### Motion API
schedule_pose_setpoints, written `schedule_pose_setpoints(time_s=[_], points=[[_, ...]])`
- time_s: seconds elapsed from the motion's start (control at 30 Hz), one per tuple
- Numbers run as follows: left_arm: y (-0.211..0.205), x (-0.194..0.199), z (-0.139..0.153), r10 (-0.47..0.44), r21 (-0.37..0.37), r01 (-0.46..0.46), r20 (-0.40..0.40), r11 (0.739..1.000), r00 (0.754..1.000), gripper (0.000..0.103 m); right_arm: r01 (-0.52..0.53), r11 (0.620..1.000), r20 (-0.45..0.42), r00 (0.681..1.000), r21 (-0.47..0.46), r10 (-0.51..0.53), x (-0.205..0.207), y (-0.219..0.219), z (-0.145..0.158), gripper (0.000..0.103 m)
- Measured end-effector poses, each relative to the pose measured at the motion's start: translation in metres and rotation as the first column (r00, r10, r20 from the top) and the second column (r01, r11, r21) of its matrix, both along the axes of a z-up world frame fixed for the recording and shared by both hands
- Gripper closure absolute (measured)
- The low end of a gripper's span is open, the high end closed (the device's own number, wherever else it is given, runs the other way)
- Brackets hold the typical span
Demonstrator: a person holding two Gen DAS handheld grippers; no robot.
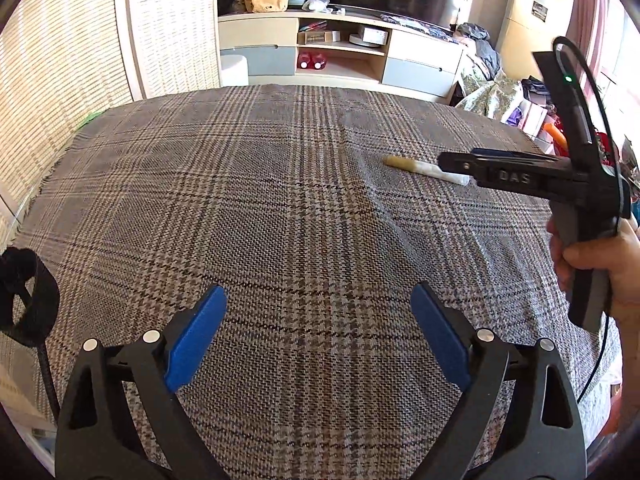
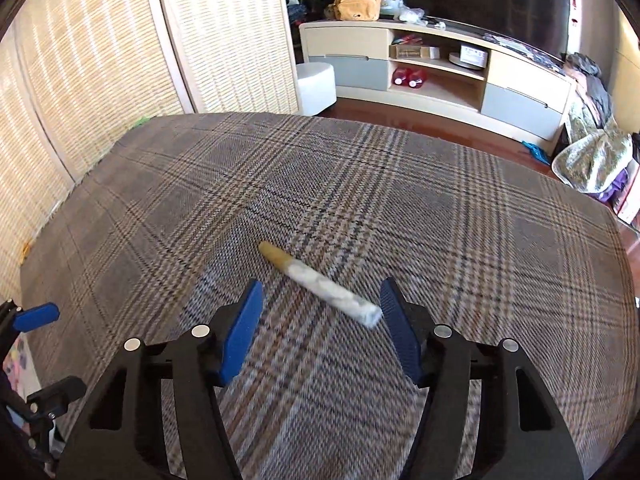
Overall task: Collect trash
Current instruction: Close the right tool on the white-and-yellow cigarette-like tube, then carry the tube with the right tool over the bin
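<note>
A thin roll of white paper with a yellowish tip (image 2: 320,284) lies slanted on the plaid blanket (image 2: 460,240). My right gripper (image 2: 320,294) hovers over it, open. The roll's near end sits just inside the right blue pad (image 2: 400,332), and no pad presses on it. In the left wrist view the same roll (image 1: 424,169) lies at the right, partly hidden by the right gripper (image 1: 450,164), which a hand (image 1: 592,268) holds. My left gripper (image 1: 318,292) stands open over bare blanket, nothing between its blue pads.
Woven folding screens (image 2: 100,80) stand along the left. Beyond the blanket's far edge are a low TV cabinet (image 2: 440,68), a white stool (image 2: 318,86), a tan bag (image 2: 358,0) and a heap of clothes (image 2: 596,152). A blue pad of the left gripper (image 2: 36,317) shows at the left edge.
</note>
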State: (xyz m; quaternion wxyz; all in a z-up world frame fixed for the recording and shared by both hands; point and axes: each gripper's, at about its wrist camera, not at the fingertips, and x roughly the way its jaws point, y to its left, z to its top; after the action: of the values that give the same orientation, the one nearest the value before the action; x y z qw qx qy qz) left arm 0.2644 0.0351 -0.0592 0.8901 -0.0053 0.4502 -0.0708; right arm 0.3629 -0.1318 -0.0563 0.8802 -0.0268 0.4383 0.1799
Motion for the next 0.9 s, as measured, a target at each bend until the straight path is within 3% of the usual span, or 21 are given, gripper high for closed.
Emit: schedule_pose_setpoints(time_s=[0.17, 0.37, 0.53, 0.6, 0.9], points=[[0.003, 0.002, -0.004, -0.008, 0.004, 0.008, -0.005, 1.0, 1.0, 0.015, -0.016, 1.0, -0.029, 0.999, 0.009, 0.016, 0.015, 0.004, -0.013, 0.042], [0.0, 0.008, -0.004, -0.018, -0.003, 0.018, 0.0, 1.0, 1.0, 0.015, -0.041, 0.999, -0.03, 0.999, -0.031, 0.04, 0.014, 0.011, -0.022, 0.055], [-0.005, 0.003, -0.004, -0.032, 0.011, 0.032, 0.0, 0.999, 0.999, 0.015, -0.049, 0.996, -0.021, 0.999, -0.074, 0.048, 0.004, 0.014, -0.022, 0.084], [-0.008, -0.003, -0.004, -0.036, 0.017, 0.036, 0.0, 0.999, 0.999, 0.015, -0.053, 0.994, -0.042, 0.998, -0.092, 0.049, -0.002, 0.015, -0.019, 0.088], [-0.01, -0.054, 0.001, -0.049, 0.046, 0.049, -0.007, 0.998, 0.999, 0.015, -0.097, 0.995, -0.139, 0.986, -0.032, 0.092, -0.079, 0.014, -0.014, 0.089]])
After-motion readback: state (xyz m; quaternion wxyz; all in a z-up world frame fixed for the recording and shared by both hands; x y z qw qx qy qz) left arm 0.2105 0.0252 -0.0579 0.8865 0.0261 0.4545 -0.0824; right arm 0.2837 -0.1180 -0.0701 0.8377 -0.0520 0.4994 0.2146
